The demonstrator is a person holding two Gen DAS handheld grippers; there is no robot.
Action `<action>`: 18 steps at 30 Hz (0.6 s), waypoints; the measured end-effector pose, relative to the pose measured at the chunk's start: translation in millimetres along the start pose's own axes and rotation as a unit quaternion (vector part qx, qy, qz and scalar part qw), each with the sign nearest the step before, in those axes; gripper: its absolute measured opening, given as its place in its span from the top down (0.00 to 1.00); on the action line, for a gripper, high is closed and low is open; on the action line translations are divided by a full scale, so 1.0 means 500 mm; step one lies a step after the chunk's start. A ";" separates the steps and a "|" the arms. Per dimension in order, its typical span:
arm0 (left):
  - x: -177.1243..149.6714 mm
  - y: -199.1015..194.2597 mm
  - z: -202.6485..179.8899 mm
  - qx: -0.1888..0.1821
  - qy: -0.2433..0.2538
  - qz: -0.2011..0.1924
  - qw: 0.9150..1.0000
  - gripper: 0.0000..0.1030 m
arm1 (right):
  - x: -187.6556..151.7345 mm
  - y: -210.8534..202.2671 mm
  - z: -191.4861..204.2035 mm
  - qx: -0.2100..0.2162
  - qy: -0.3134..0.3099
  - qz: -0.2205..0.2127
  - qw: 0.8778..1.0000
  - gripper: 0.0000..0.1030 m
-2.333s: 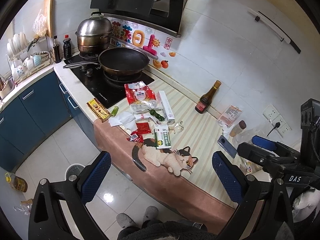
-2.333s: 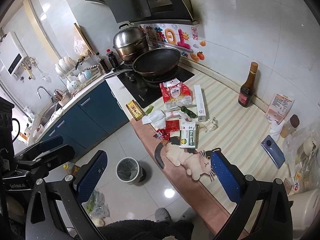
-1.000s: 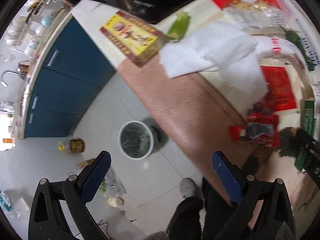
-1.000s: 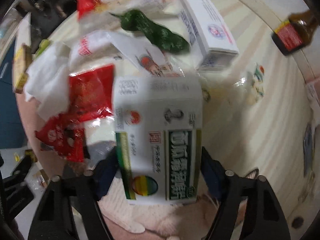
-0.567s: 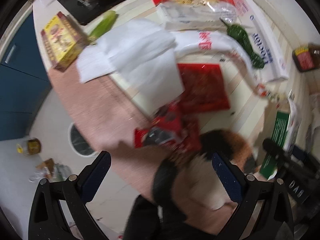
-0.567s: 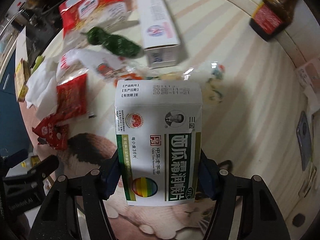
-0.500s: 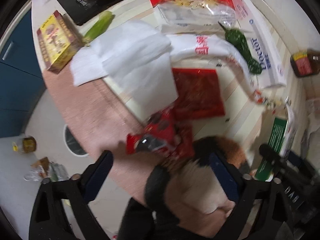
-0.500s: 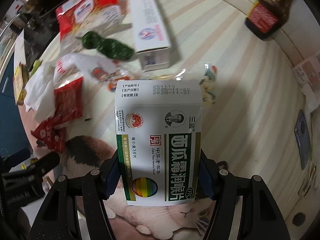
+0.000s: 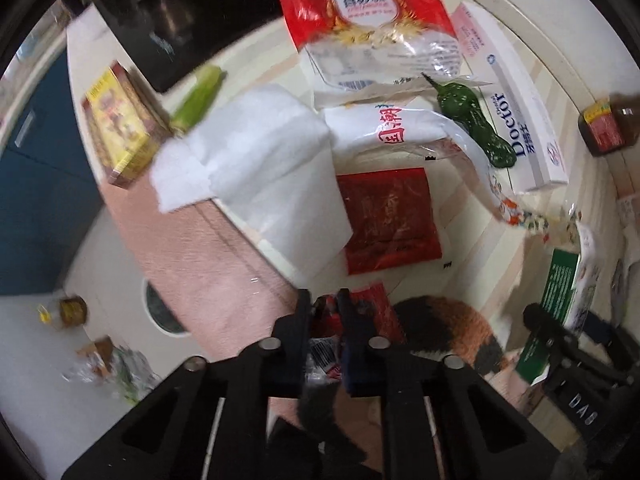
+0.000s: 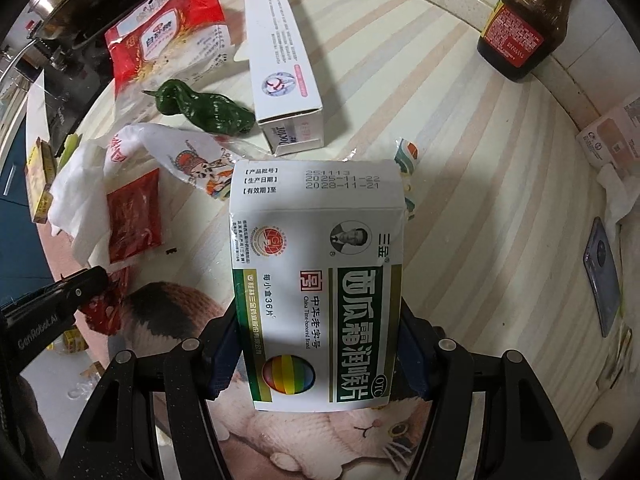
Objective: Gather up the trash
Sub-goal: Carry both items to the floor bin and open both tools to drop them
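My left gripper points down at the counter's front edge, its jaws closing with a crumpled red wrapper pinched between the pads. The right wrist view shows that same wrapper at the left gripper's tip. My right gripper is shut on a white and green medicine box, held above the cat-print mat. On the counter lie a flat red sachet, white tissue and a white plastic bag with red characters.
A green pepper, a red sugar bag, a toothpaste box and a yellow box lie further back. A brown sauce bottle stands by the wall and a phone lies at right. A bin stands on the floor below.
The left gripper moved over the counter's edge to the crumpled red wrapper and closed on it. The right gripper lifted the medicine box off the counter and now holds it still.
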State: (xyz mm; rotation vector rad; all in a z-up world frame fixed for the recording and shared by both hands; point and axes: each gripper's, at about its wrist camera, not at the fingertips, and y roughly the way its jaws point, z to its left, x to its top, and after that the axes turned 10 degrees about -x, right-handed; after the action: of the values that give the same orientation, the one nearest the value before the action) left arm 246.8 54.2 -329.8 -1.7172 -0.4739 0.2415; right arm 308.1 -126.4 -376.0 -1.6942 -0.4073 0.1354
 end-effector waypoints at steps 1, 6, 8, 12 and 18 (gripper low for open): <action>-0.002 -0.014 0.000 0.003 0.005 -0.004 1.000 0.94 | -0.005 -0.003 0.003 0.003 -0.001 -0.003 1.000 0.33; -0.025 -0.077 0.003 0.022 0.021 -0.036 0.999 0.94 | -0.018 -0.039 0.021 0.008 -0.006 -0.014 1.000 0.34; -0.032 -0.100 0.013 0.026 0.023 -0.055 0.998 0.95 | -0.025 -0.054 0.031 0.011 -0.009 -0.019 1.000 0.34; -0.084 -0.153 0.084 0.026 0.011 -0.094 0.995 0.95 | -0.036 -0.148 0.063 0.014 -0.024 -0.042 0.999 0.34; -0.143 -0.228 0.251 0.031 -0.034 -0.136 0.990 0.95 | -0.074 -0.269 0.186 0.032 -0.080 -0.091 0.992 0.34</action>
State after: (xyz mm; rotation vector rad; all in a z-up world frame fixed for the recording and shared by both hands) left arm 110.8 150.2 -251.3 -1.5673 -0.7358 0.1160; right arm 218.5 -37.1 -265.6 -1.5799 -0.6679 0.1491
